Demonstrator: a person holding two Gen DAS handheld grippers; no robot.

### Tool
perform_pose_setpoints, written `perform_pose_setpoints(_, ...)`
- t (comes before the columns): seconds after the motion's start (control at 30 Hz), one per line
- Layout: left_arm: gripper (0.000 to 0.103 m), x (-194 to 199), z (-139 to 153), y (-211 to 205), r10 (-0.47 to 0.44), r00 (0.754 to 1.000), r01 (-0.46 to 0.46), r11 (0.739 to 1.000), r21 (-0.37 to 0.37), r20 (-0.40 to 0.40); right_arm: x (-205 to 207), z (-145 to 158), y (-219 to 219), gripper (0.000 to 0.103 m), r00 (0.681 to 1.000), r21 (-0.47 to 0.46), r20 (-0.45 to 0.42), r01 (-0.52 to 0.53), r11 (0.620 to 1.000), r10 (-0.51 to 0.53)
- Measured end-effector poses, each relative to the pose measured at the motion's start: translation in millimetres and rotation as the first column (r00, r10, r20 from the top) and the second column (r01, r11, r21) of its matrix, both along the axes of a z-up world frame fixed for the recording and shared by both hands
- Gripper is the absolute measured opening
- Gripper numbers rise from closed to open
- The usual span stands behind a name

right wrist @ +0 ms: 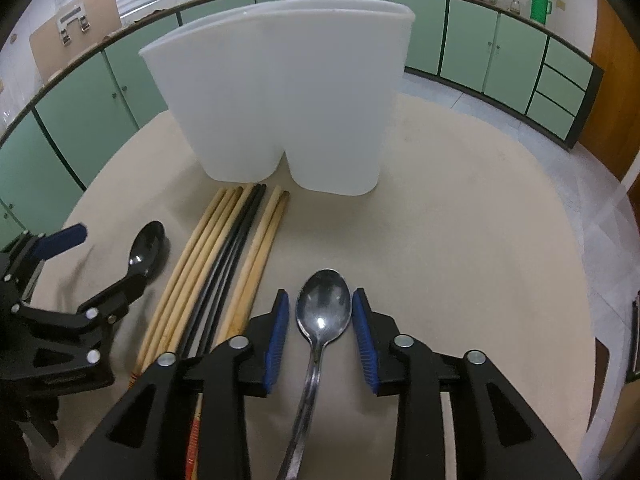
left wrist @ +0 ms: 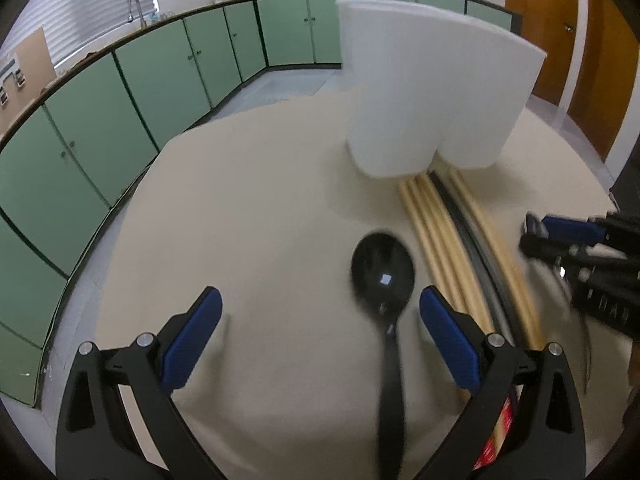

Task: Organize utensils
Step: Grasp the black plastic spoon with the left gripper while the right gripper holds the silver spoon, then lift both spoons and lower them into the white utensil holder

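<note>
A white two-compartment utensil holder point(left wrist: 428, 92) point(right wrist: 288, 96) stands upright on the beige table. A black spoon point(left wrist: 384, 272) point(right wrist: 146, 248) lies on the table. My left gripper point(left wrist: 320, 320) is open and straddles it without touching. A row of wooden and black chopsticks point(right wrist: 224, 264) point(left wrist: 440, 252) lies beside it. A metal spoon point(right wrist: 323, 308) lies between the blue pads of my right gripper point(right wrist: 320, 320), which is open with small gaps at the bowl. The right gripper also shows in the left wrist view point(left wrist: 568, 240).
The round beige table point(right wrist: 460, 240) drops off to a tiled floor. Green cabinets point(left wrist: 100, 120) curve around the room behind. A wooden door point(left wrist: 560, 32) is at the right. The left gripper shows in the right wrist view point(right wrist: 64, 280).
</note>
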State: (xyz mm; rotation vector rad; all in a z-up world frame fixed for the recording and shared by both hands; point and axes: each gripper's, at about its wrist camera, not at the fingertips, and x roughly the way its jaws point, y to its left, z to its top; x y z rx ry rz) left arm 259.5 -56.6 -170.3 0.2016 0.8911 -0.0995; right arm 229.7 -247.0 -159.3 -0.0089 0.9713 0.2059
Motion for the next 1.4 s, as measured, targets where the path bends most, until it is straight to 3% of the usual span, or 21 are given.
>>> perform_pose_setpoints(0.23, 0.096, 15, -11, -21, -0.006, 1.0, 0.006, 1.0, 0.008, -0.026, 11, 3, 3, 0.038, 1.0, 0.005, -0.017, 0.007, 1.0, -0.007)
perform_pose_setpoints(0.27, 0.092, 13, -14, -23, -0.007, 0.999, 0.008, 1.0, 0.011, -0.032, 11, 2, 4, 0.038, 1.0, 0.005, -0.018, 0.007, 1.0, -0.007)
perform_pose_setpoints(0.3, 0.082, 13, -16, -23, -0.01, 0.999, 0.011, 1.0, 0.007, -0.043, 12, 2, 5, 0.038, 1.0, 0.005, -0.018, 0.008, 1.0, -0.008)
perform_pose_setpoints(0.37, 0.075, 12, -17, -21, -0.013, 0.998, 0.011, 0.999, -0.037, -0.053, 12, 1, 6, 0.037, 1.0, 0.006, -0.019, 0.007, 1.0, -0.007)
perform_pose_setpoints(0.43, 0.062, 8, -16, -23, -0.014, 0.999, 0.012, 0.999, -0.049, -0.04, 14, 2, 8, 0.028, 1.0, 0.001, -0.014, 0.006, 1.0, -0.006)
perform_pose_setpoints(0.5, 0.034, 3, -15, -25, -0.036, 0.999, 0.033, 0.996, -0.086, -0.039, 15, 2, 5, 0.028, 1.0, 0.016, -0.012, 0.005, 1.0, -0.005)
perform_pose_setpoints(0.63, 0.034, -11, -7, -18, -0.068, 0.998, 0.066, 0.983, -0.174, -0.011, 3, 9, -6, 0.028, 0.999, 0.058, 0.045, 0.0, 0.998, -0.003)
perform_pose_setpoints(0.73, 0.034, -31, 11, -15, -0.075, 0.992, 0.097, 0.968, -0.232, 0.102, -13, 25, -13, 0.028, 0.99, 0.088, 0.142, -0.01, 0.996, -0.002)
perform_pose_setpoints(0.97, 0.034, -60, 61, -11, -0.076, 0.933, 0.173, 0.952, -0.254, 0.352, -35, 72, -32, 0.028, 0.947, 0.181, 0.321, -0.066, 0.981, 0.004)
perform_pose_setpoints(1.13, 0.034, -76, 95, -21, -0.047, 0.871, 0.204, 0.94, -0.273, 0.489, -40, 114, -46, 0.028, 0.898, 0.223, 0.439, -0.104, 0.969, -0.004)
perform_pose_setpoints(1.4, 0.034, -6, 145, -58, -0.017, 0.795, 0.222, 0.938, -0.265, 0.607, -10, 187, -50, 0.028, 0.824, 0.201, 0.567, -0.133, 0.971, -0.004)
